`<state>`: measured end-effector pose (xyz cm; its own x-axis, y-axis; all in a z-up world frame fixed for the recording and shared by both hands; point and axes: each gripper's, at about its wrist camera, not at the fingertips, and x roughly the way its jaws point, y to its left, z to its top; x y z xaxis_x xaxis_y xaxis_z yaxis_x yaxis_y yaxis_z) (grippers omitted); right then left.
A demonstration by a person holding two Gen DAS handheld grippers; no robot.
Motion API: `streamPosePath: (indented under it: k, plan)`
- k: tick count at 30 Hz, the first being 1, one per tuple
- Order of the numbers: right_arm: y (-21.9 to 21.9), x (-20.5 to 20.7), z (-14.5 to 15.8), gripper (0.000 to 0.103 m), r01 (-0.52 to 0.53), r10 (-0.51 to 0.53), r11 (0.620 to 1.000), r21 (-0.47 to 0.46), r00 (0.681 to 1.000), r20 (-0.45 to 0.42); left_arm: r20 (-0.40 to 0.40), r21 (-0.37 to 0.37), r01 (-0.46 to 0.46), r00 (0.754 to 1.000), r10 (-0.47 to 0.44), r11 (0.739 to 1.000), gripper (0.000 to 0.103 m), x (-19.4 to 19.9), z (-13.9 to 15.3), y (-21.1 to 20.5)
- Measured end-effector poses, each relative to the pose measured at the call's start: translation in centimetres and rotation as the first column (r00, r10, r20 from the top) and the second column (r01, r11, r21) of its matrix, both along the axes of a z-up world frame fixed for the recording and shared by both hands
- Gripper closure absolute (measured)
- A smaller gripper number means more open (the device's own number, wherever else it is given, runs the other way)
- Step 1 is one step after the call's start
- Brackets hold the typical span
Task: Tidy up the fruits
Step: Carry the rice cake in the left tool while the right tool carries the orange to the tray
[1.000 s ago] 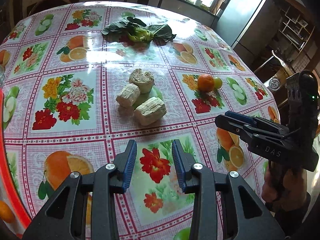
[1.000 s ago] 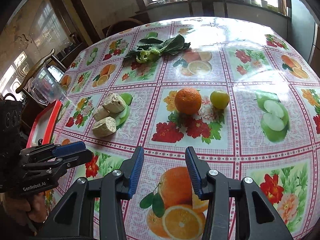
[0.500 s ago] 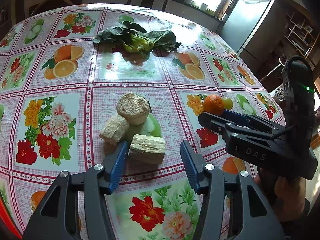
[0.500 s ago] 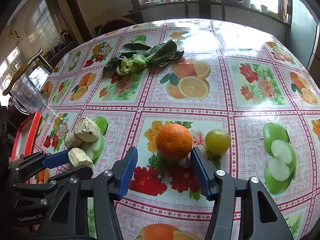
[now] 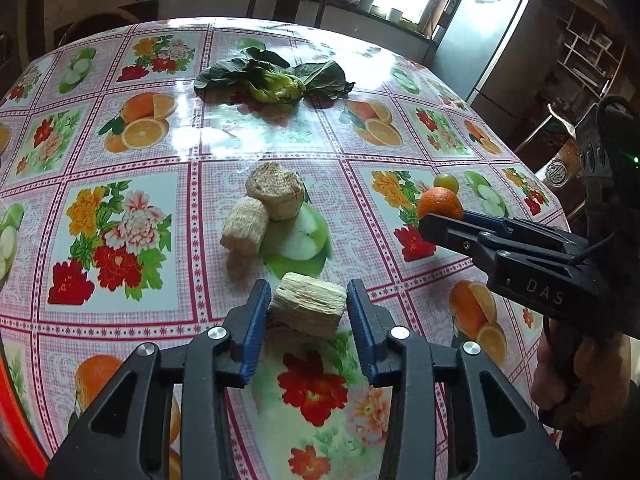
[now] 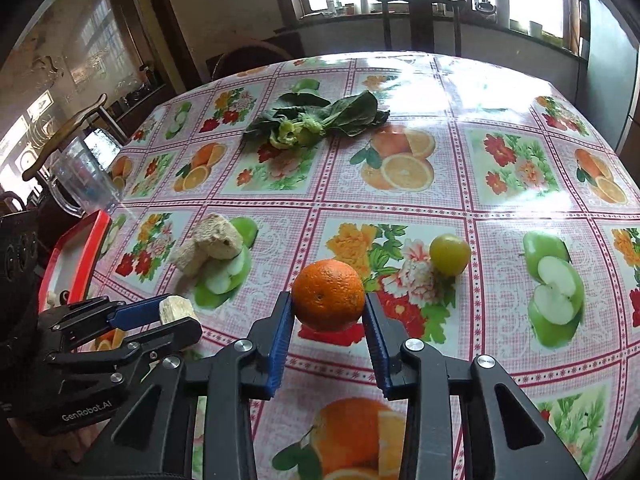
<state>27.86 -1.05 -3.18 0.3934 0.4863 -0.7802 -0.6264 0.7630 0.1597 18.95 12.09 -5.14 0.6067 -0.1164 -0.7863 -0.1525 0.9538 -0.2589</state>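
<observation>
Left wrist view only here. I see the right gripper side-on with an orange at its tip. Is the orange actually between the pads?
Observer: Yes. In the right wrist view the orange sits between the right gripper's blue pads, and both touch it.
Operator: Red edge at my bottom left, what is it?
Observer: A red tray with a white floor, at the table's edge just past the left gripper, which grips the pale block.

Both jaws closed: orange, cane chunk
</observation>
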Motion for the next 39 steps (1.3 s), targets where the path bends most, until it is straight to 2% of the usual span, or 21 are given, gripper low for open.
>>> streamPosePath:
  k: [14,26,39]
  plan:
    - [2.2,-7.8,3.2,0.068,-0.107,0.107,0.991,0.075,0.994,0.001,0.080,-0.021,-0.070,0.994,0.072,0.997,0.066,-8.4,3.3,2.7]
    - [6.5,-12.9,3.0,0.068,-0.194,0.196,0.978,0.079,0.980,-0.018,0.128,-0.034,-0.156,0.979,0.159,0.987,0.066,-13.9,4.8,6.4]
    - [10.5,-15.8,2.9,0.068,-0.264,0.266,0.962,0.072,0.964,-0.025,0.157,-0.026,-0.243,0.957,0.244,0.970,0.066,-18.3,5.5,10.8]
